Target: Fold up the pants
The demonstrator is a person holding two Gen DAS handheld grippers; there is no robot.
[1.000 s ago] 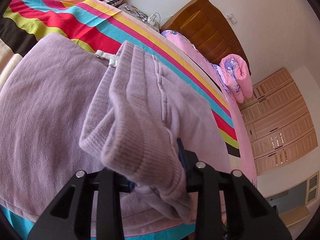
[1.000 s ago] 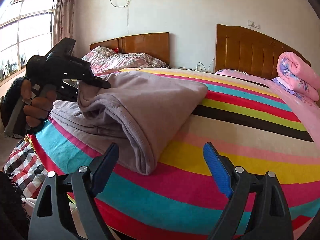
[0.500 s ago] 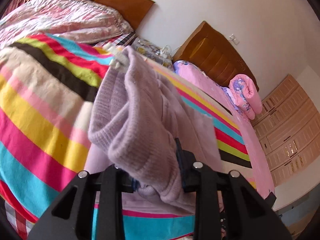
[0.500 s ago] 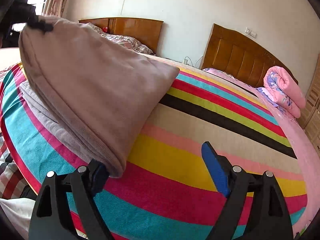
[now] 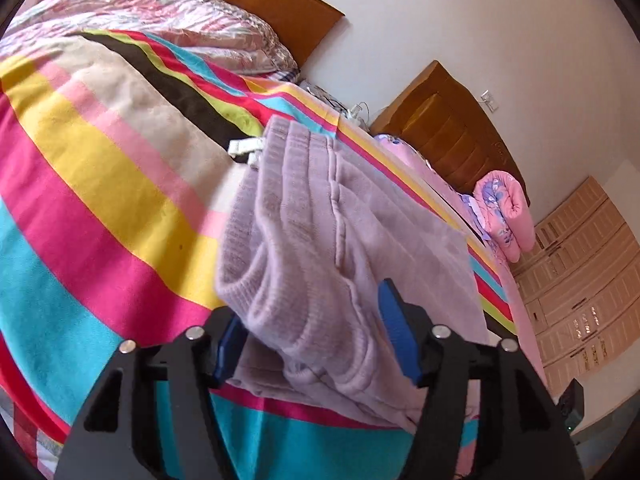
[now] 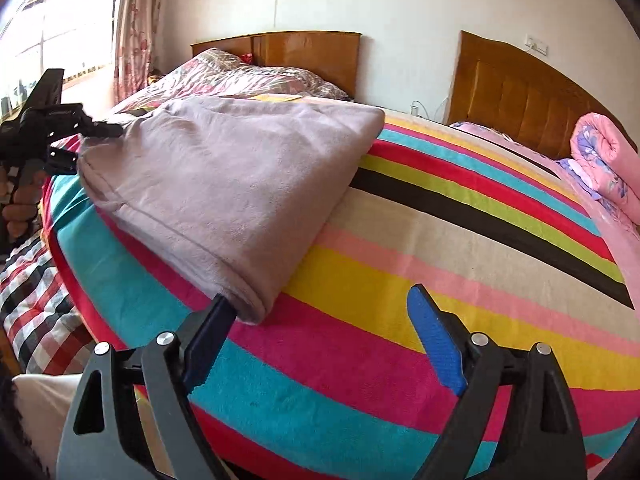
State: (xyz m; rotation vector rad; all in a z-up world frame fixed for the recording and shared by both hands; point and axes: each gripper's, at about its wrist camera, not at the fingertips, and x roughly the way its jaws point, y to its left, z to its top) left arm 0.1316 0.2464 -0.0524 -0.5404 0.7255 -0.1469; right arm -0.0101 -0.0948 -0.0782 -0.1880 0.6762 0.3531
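Lilac fleece pants (image 6: 240,184) lie folded over on a striped blanket (image 6: 460,260). In the left wrist view the ribbed waistband end (image 5: 304,280) sits between the fingers of my left gripper (image 5: 312,344), whose jaws stand apart with a gap on the right side. From the right wrist view the left gripper (image 6: 92,136) is at the pants' left corner. My right gripper (image 6: 316,320) is open and empty; its left finger (image 6: 208,340) touches the near folded corner of the pants.
A rolled pink floral quilt (image 6: 604,168) lies at the far right by a wooden headboard (image 6: 516,92). A second bed with a patterned quilt (image 6: 240,76) is behind. A checked cloth (image 6: 36,300) hangs at the bed's left edge. A wardrobe (image 5: 580,280) stands at the right.
The left gripper carried the waistband end over, lowered the pants onto the blanket, and its jaws have opened. The right gripper stayed open near the fold corner.
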